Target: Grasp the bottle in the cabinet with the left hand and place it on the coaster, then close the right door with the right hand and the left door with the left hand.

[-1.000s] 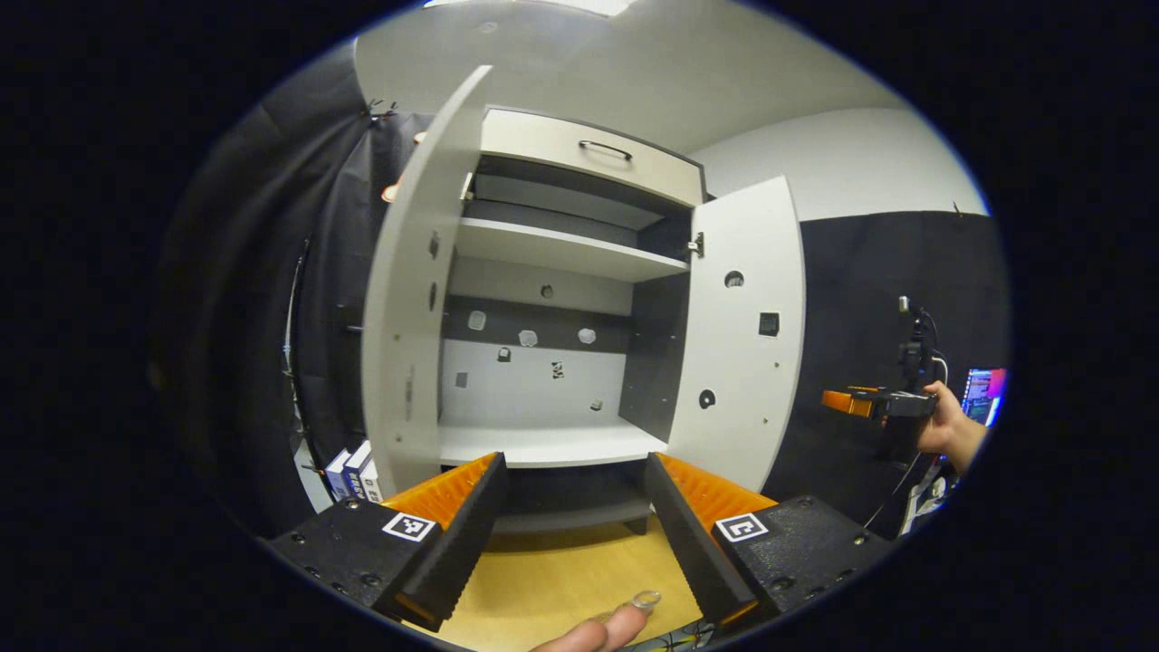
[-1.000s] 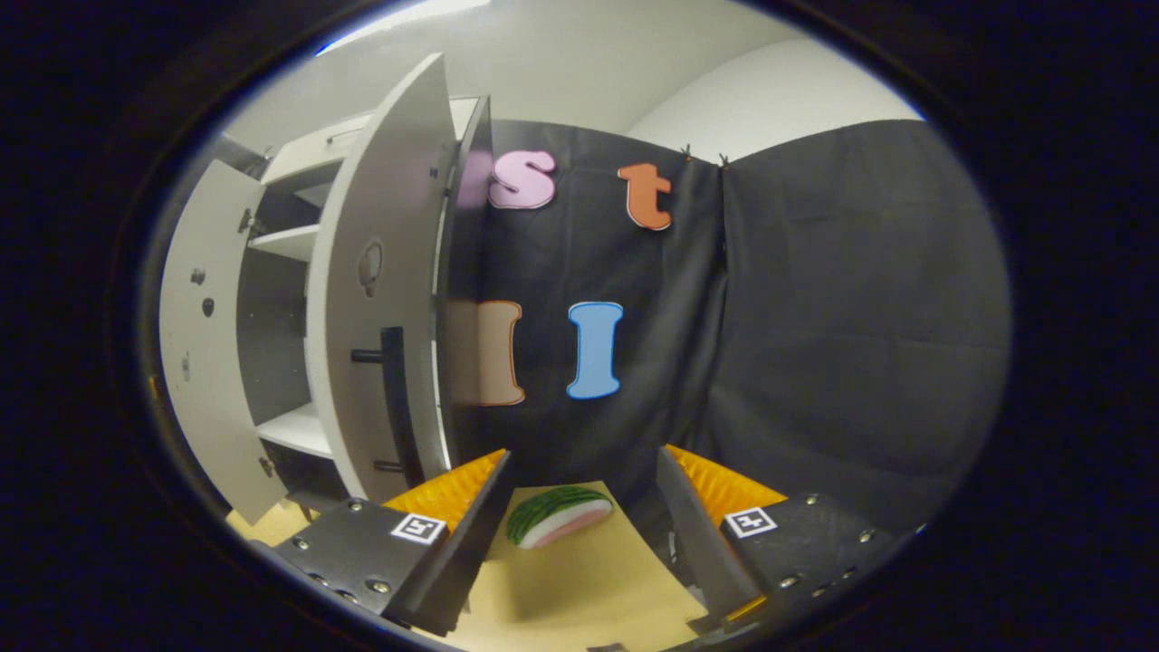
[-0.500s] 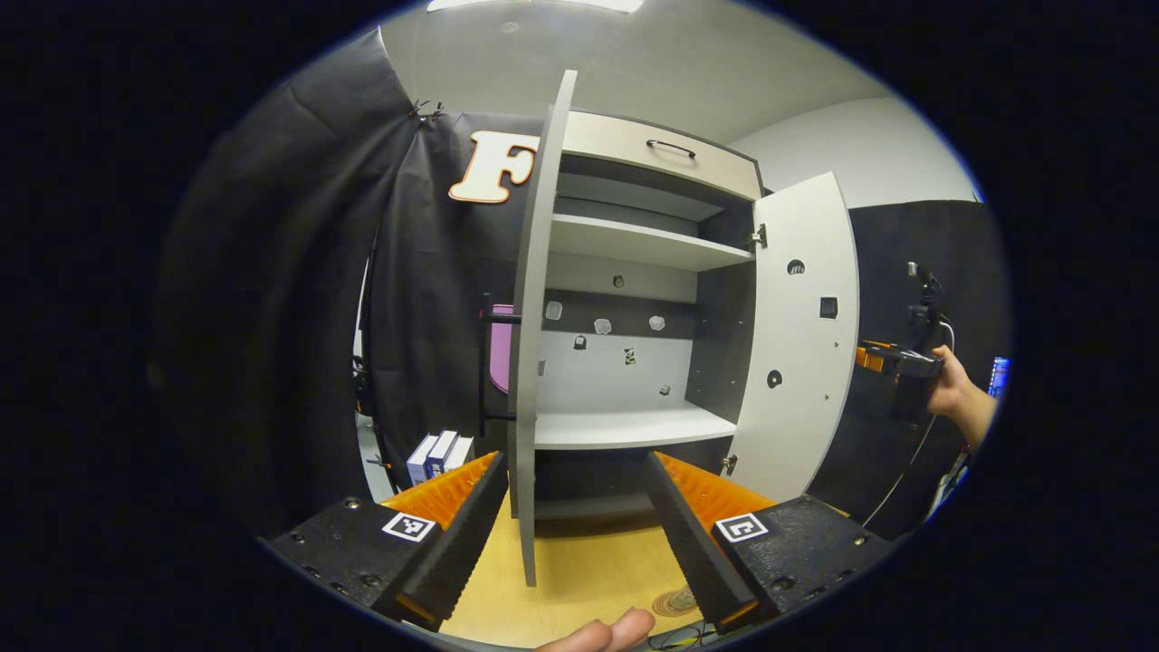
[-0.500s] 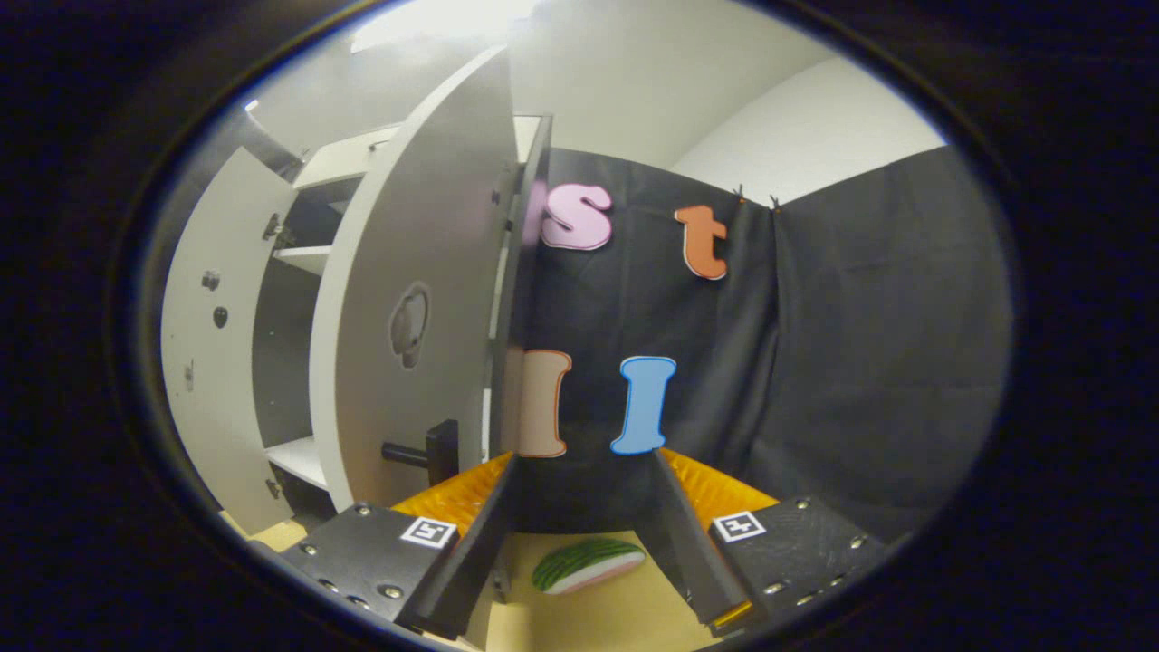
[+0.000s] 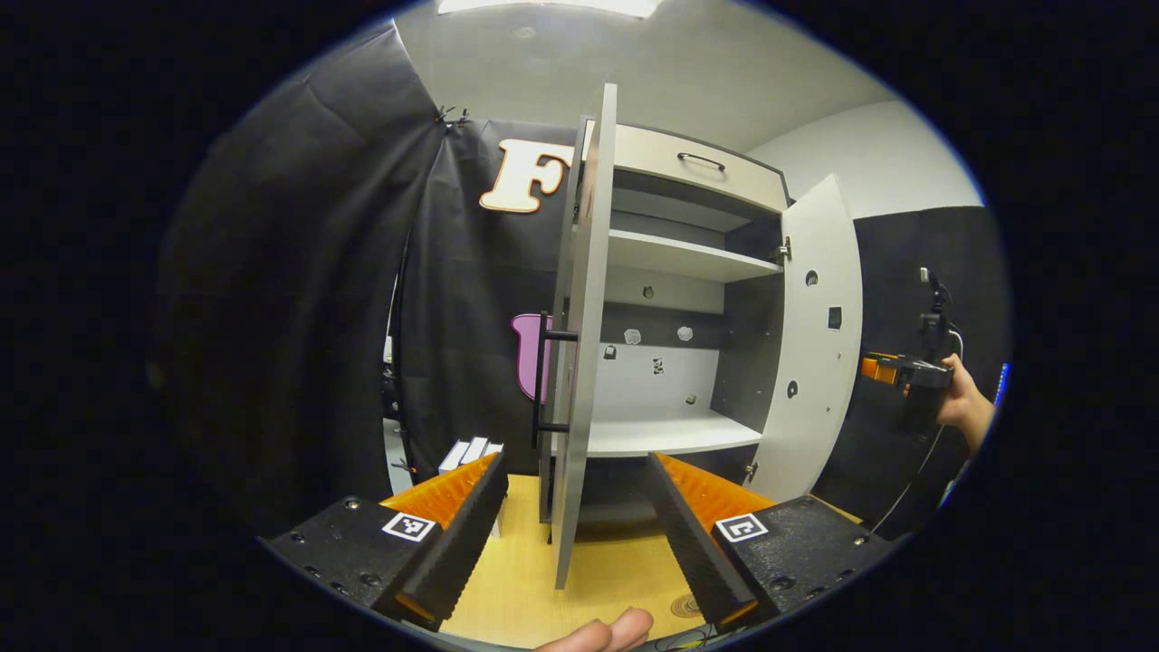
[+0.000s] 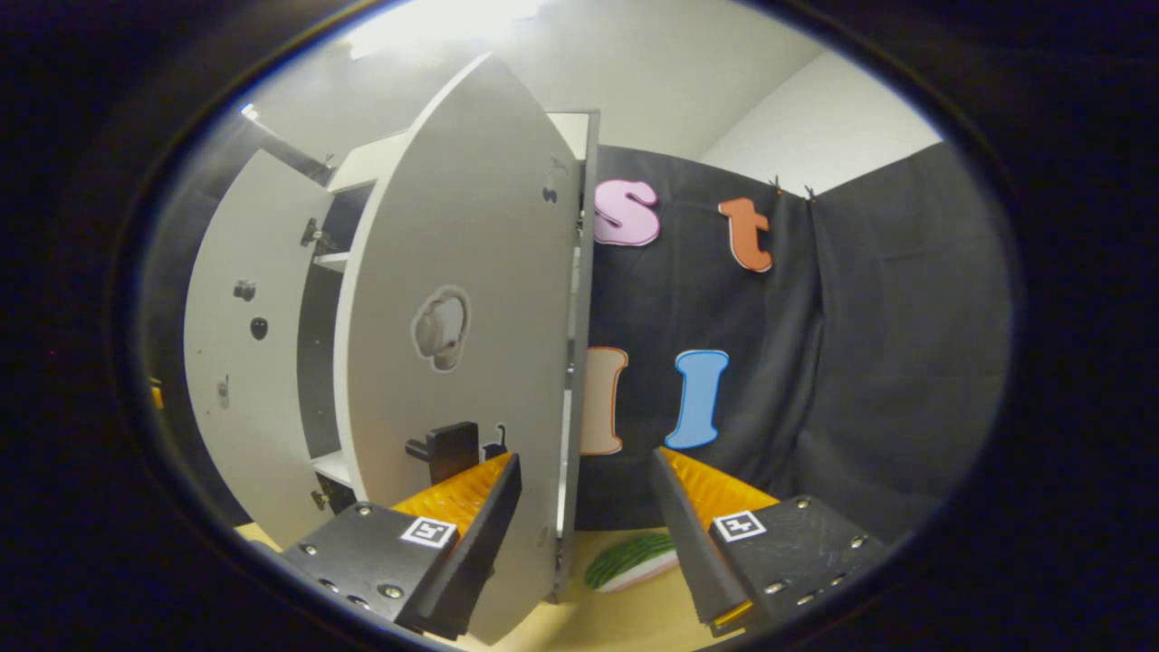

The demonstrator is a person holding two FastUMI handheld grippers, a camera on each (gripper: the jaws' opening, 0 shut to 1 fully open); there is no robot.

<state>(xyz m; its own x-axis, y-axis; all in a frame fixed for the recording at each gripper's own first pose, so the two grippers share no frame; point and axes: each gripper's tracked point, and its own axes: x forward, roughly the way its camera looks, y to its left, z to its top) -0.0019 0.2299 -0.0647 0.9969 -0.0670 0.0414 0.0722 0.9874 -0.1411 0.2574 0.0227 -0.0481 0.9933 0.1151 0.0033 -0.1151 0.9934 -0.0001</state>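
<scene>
Both views have swung since a second ago: left tool now faces the left door edge-on, right tool sits closer to the right door, its edge between the fingers. Cabinet open, shelves bare. Both tools released, gripping nothing. Worktop carries the coaster, partly hidden by a finger; can't see the bottle. Watermelon slice lies on the worktop beyond the right door.

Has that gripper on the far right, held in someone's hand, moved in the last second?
Yes. The hand-held gripper has closed in on the cabinet's right door; its tip now nearly meets the door's edge.
</scene>
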